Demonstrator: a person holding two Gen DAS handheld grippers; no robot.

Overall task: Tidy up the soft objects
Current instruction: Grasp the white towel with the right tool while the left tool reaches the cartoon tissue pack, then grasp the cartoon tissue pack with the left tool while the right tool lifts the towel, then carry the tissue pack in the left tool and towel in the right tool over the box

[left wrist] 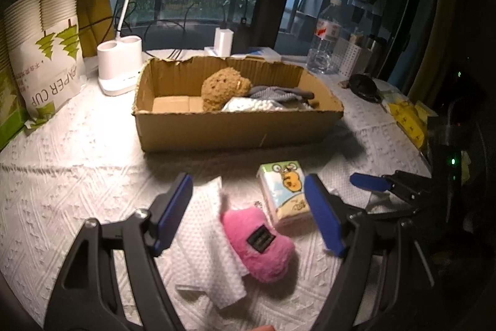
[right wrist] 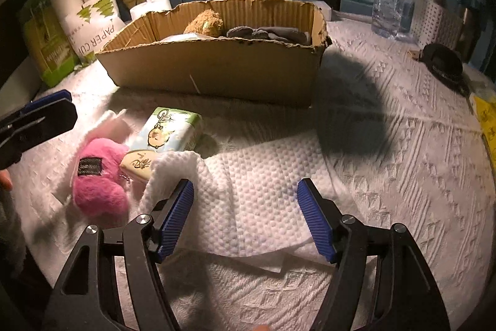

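Left gripper (left wrist: 248, 213) spread wide, blue-padded fingers straddling the fluffy pink plush keychain toy (left wrist: 259, 241), pads not touching it. Toy lies partly on a crumpled white paper towel sheet (left wrist: 223, 278) on the tabletop (left wrist: 77, 176), which carries a white embossed cover. Small tissue pack with a yellow cartoon print (left wrist: 286, 191) sits just beside the toy, touching it on the far side.

Right gripper (right wrist: 245, 217) also spread, nothing pinched, hovering over a flat dimpled white paper towel (right wrist: 263, 172); one corner of that towel is bunched up near the gripper's left finger, next to the tissue pack.

Further back, open brown cardboard box (left wrist: 235, 126) holds a tan curly teddy bear (left wrist: 223, 87), grey knit cloth (left wrist: 279, 93) and a white soft item (left wrist: 254, 105).

Behind the box: white desk lamp with pen-holder base (left wrist: 119, 67), lit. Far left, bagged stack of paper cups (left wrist: 46, 51). Far right, clear plastic water bottle (left wrist: 325, 39) and a black hairbrush (right wrist: 443, 64).
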